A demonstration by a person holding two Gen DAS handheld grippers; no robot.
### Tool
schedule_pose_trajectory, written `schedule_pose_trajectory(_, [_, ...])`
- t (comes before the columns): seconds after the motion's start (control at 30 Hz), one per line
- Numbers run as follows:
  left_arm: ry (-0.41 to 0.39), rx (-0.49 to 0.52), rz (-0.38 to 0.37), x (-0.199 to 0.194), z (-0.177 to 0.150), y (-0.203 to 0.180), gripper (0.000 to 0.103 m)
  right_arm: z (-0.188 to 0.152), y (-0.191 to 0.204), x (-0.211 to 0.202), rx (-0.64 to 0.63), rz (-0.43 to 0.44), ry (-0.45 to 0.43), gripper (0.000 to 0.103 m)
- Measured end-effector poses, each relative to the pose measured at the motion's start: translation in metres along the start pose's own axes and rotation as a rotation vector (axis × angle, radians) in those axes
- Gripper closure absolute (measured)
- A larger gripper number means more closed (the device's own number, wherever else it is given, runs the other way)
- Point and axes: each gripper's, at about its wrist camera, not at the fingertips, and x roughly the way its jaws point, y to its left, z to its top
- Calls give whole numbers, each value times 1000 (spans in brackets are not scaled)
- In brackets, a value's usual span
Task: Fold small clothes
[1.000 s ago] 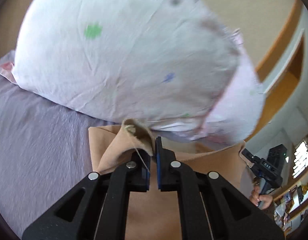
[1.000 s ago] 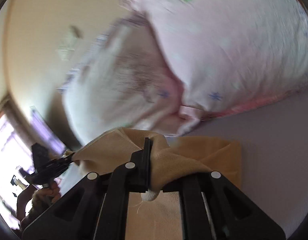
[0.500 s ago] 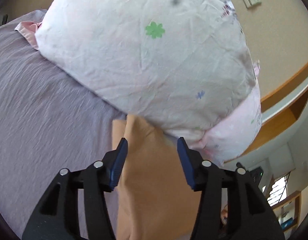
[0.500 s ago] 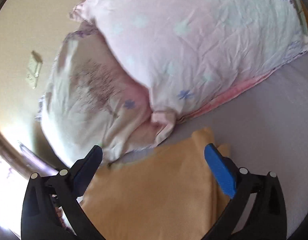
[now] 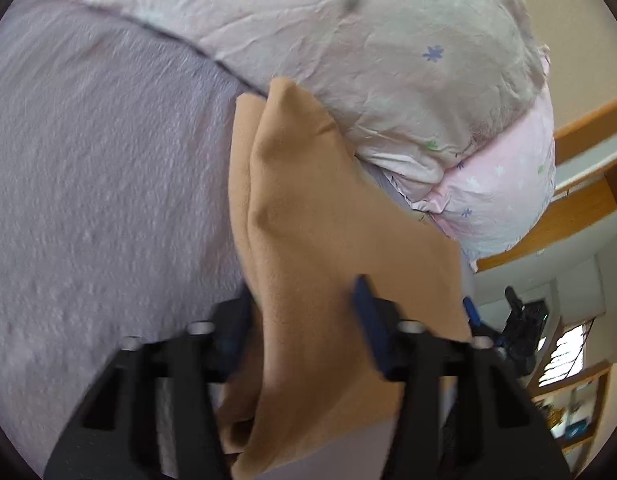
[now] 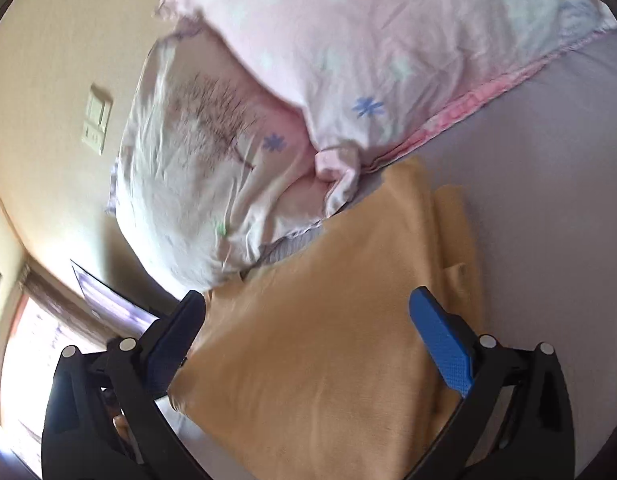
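A tan cloth lies folded on the purple bed sheet, its far corner against the pillows. It also shows in the right wrist view as a flat folded layer over a lower layer. My left gripper is open, its fingers spread above the cloth's near part. My right gripper is open wide, its blue pads on either side of the cloth and holding nothing. The right gripper also shows at the far side of the cloth in the left wrist view.
Two pale flowered pillows lie at the head of the bed beyond the cloth. A beige wall with a switch plate stands behind them. A wooden shelf and a window are off to the sides.
Both grippers were shut on the tan cloth's corners a second ago. They have opened and let it go, and have drawn back from the pillows. The cloth now lies folded on the sheet.
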Motion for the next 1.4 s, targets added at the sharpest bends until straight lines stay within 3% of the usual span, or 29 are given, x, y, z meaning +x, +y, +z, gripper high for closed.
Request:
schedule_pose_trajectory(0.13, [-30, -52, -54, -12, 5, -18, 87, 13, -16, -17, 90, 56, -96, 1])
schedule_pose_trajectory(0.27, [-81, 65, -131, -26, 8, -97, 87, 18, -17, -38, 100, 61, -178, 1])
schedule_pose_trajectory(0.33, [-67, 133, -185, -17, 5, -142, 87, 19, -17, -44, 102, 50, -203, 1])
schedule_pose_trajectory(0.43, [18, 249, -257, 32, -8, -216, 86, 21, -20, -47, 112, 11, -206, 1])
schedule_pose_trajectory(0.5, [145, 276, -327, 84, -22, -255, 80, 22, -26, -42, 116, -17, -179, 1])
schedule_pose_trajectory(0.6, [315, 240, -522, 131, -40, -283, 80, 22, -30, -39, 102, -74, -148, 1])
schedule_pose_trajectory(0.67, [292, 249, -566, 123, -43, -281, 80, 23, -29, -37, 70, -113, -129, 1])
schedule_pose_trajectory(0.77, [175, 295, -467, 94, -33, -258, 71, 26, -30, -36, 36, -157, -94, 1])
schedule_pose_trajectory(0.87, [70, 314, -267, 70, -23, -222, 60, 27, -32, -24, 43, -163, -33, 1])
schedule_pose_trajectory(0.93, [58, 307, -148, 63, -19, -194, 52, 24, -32, -15, 32, -180, 18, 1])
schedule_pose_trajectory(1.0, [90, 291, -84, 65, -20, -171, 48, 20, -32, -4, 15, -192, 77, 1])
schedule_pose_trajectory(1.17, [212, 284, -42, 92, -38, -150, 43, 12, -30, 11, -24, -207, 138, 25])
schedule_pose_trajectory(1.23, [230, 297, -48, 102, -45, -153, 42, 9, -34, 16, -14, -187, 152, 50])
schedule_pose_trajectory(1.3, [212, 298, -66, 104, -49, -158, 43, 8, -40, 22, 20, -139, 171, 66])
schedule_pose_trajectory(1.4, [196, 293, -96, 106, -47, -156, 70, 8, -37, 21, 29, -70, 144, 69])
